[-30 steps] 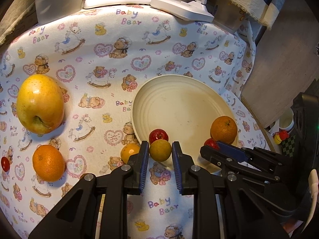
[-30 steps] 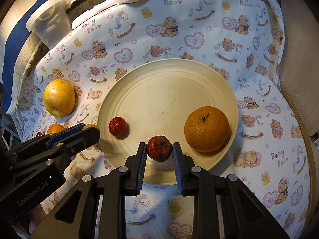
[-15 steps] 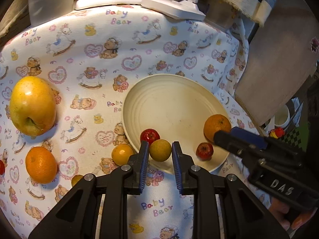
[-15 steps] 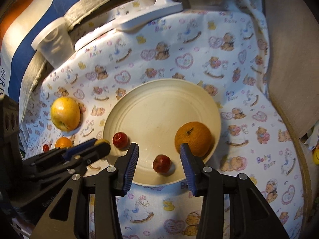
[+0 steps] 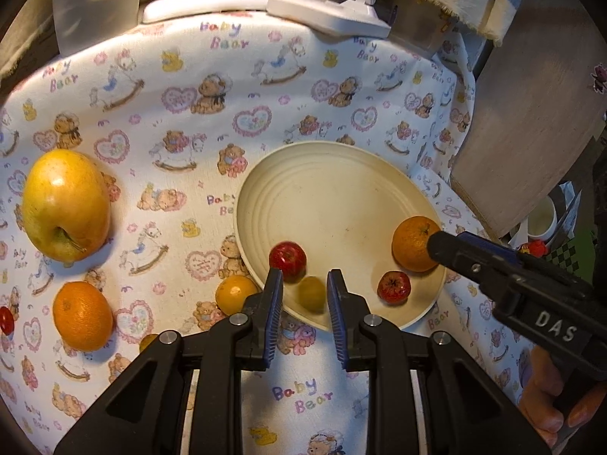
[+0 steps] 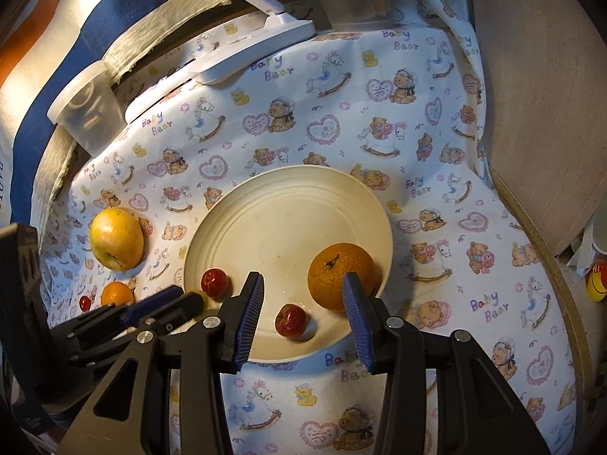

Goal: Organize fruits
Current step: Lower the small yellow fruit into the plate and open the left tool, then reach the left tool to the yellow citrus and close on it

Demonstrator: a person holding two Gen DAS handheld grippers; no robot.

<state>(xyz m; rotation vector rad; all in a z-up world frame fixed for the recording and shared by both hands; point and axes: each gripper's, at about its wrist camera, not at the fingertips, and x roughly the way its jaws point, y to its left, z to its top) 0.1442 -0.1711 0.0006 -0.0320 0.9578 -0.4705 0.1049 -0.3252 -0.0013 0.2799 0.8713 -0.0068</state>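
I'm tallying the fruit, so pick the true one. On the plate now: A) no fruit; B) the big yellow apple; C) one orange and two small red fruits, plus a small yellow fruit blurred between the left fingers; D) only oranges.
C: the orange and two small red fruits sit on the plate; the apple lies on the cloth.

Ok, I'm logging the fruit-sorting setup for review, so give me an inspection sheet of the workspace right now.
Surface: covered by bear-print cloth.
Job's things: plate holds orange, red fruit, darker red fruit; apple and loose orange lie outside it.
Clutter: plastic cup, white lamp base.
Grippers: left claw open around blurred yellow fruit; right claw open over plate.
Cables: nothing seen.
Surroundings: striped fabric behind.
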